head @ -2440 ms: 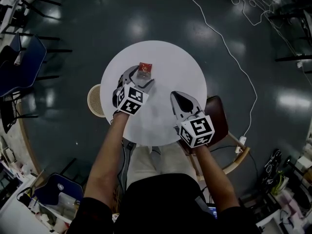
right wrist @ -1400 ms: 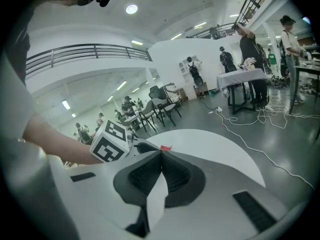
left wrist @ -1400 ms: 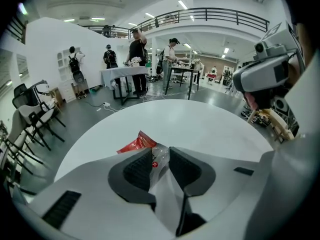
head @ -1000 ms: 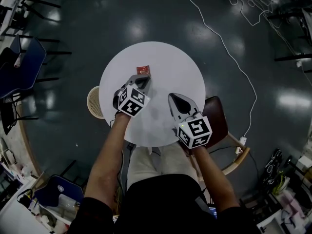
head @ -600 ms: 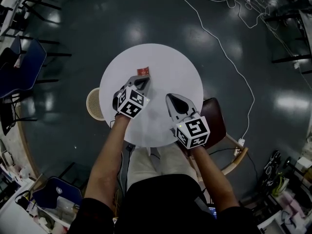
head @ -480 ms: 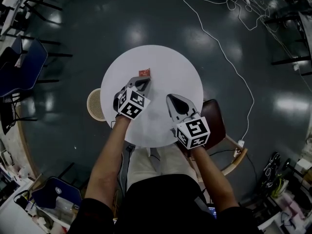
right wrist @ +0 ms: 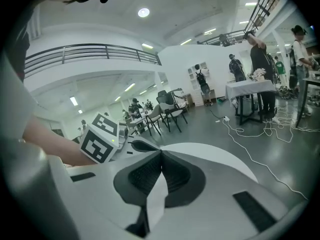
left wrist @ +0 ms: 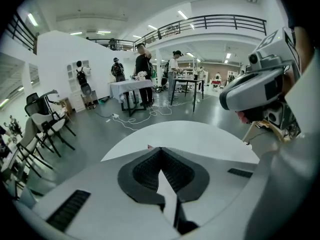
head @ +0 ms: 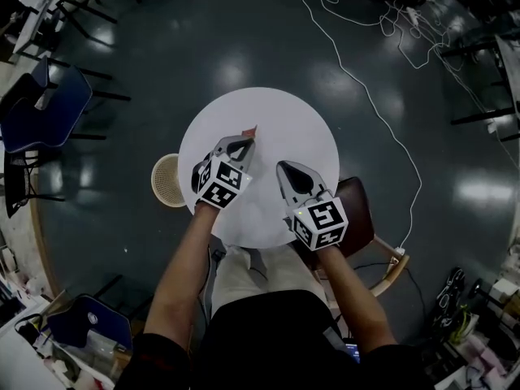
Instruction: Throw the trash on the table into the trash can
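Poking from left gripper (head: 242, 142) tip, red wrapper (head: 251, 130), apparently pinched

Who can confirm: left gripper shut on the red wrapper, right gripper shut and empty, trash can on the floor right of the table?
Not quite: the head view shows the trash can on the floor left of the table. Rest holds: left gripper shut on the red wrapper, right gripper shut and empty.

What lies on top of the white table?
A red wrapper corner shows at the tips of the shut left tongs; the rest is covered. The table beneath them and the right tongs is hidden too.
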`<action>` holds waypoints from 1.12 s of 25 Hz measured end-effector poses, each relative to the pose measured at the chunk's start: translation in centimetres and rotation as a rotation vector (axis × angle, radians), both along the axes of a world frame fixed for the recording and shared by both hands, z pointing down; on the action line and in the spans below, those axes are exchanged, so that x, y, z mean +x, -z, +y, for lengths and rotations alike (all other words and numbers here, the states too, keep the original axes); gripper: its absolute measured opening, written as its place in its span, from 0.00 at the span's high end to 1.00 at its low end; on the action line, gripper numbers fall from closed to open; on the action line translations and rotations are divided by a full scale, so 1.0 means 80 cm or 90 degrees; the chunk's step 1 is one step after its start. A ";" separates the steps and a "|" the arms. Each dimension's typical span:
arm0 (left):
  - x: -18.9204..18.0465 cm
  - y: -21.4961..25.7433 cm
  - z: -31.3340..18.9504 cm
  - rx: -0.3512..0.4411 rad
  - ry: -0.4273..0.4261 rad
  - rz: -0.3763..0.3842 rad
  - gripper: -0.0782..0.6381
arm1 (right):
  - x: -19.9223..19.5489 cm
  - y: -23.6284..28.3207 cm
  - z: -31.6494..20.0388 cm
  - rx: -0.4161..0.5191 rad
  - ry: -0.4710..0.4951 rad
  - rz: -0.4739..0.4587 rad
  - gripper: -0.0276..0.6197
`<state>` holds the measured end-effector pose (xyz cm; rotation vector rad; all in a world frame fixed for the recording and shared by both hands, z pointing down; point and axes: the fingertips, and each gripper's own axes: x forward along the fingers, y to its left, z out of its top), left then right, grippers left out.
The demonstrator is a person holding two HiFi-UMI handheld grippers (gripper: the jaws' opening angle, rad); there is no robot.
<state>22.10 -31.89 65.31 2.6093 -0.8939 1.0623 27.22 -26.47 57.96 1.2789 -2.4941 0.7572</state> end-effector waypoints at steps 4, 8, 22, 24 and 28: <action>-0.011 0.030 0.007 0.020 0.008 0.010 0.87 | -0.012 0.023 0.004 0.014 0.013 0.001 0.93; -0.015 0.058 0.018 0.030 0.021 0.023 0.87 | -0.017 0.043 0.007 0.030 0.022 0.001 0.93; -0.072 0.139 0.061 0.065 0.083 0.084 0.87 | -0.067 0.115 0.016 0.081 0.066 -0.005 0.93; -0.081 0.148 0.062 0.073 0.092 0.089 0.87 | -0.074 0.120 0.015 0.086 0.073 -0.005 0.93; -0.098 0.163 0.064 0.085 0.115 0.100 0.87 | -0.086 0.122 0.010 0.088 0.082 0.006 0.93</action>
